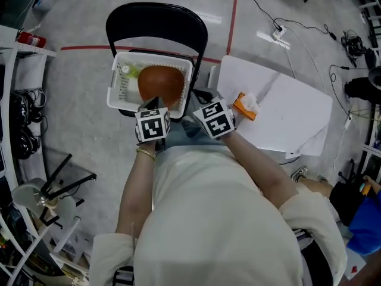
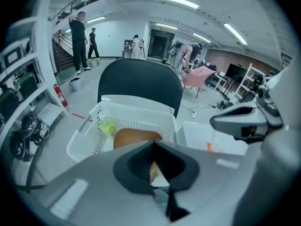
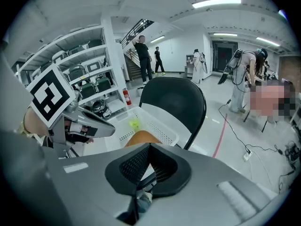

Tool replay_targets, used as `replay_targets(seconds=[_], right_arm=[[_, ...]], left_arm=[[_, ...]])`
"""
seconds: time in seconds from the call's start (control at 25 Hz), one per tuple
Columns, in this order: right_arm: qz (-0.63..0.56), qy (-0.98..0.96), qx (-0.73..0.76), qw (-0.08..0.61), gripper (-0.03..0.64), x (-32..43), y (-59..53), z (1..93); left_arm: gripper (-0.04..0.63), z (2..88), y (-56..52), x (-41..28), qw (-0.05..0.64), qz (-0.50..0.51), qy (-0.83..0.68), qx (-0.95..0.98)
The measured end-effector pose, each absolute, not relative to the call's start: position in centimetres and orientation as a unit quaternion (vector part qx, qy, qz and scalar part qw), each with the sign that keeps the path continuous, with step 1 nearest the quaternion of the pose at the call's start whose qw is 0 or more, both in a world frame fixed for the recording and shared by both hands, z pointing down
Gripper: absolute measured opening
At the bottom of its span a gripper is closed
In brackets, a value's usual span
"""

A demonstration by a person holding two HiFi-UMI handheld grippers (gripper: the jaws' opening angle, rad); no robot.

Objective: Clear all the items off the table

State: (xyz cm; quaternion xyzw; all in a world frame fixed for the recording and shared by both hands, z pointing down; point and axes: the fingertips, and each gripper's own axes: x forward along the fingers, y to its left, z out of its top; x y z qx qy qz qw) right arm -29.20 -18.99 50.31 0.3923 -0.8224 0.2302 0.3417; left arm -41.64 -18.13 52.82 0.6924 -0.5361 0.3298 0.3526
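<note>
The white desk [image 1: 297, 115] lies to my right, and the basket [image 1: 119, 88] is ahead on the chair [image 1: 156, 18]. An orange packet [image 1: 243, 107] sits on the desk's near corner, just right of my right claw [image 1: 201, 103] and farther from the left claw [image 1: 153, 104]. Both claws are pinched together and empty.

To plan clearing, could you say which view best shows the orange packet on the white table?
Head view: the orange packet lies unobstructed on the white table. Left gripper view catches an orange sliver; right gripper view, nothing.

White basket [image 1: 121, 88], brown rounded item [image 1: 161, 83], black chair [image 1: 156, 14]
</note>
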Motion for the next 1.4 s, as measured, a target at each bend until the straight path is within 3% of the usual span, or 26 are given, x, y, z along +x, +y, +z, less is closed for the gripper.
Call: replay_targets(seconds=[0.56, 1.4], right_arm=[[0.241, -0.808, 0.434, 0.317, 0.0, -26.0, -16.0, 48.1], [0.293, -0.738, 0.545, 0.268, 0.0, -24.8, -5.8, 47.2]], left_arm=[[0.008, 49.8, -16.5, -36.8, 0.33, 0.32, -0.474, 0.751], [0.009, 47.9, -9.4, -35.3, 0.299, 0.339, -0.377, 0.808]])
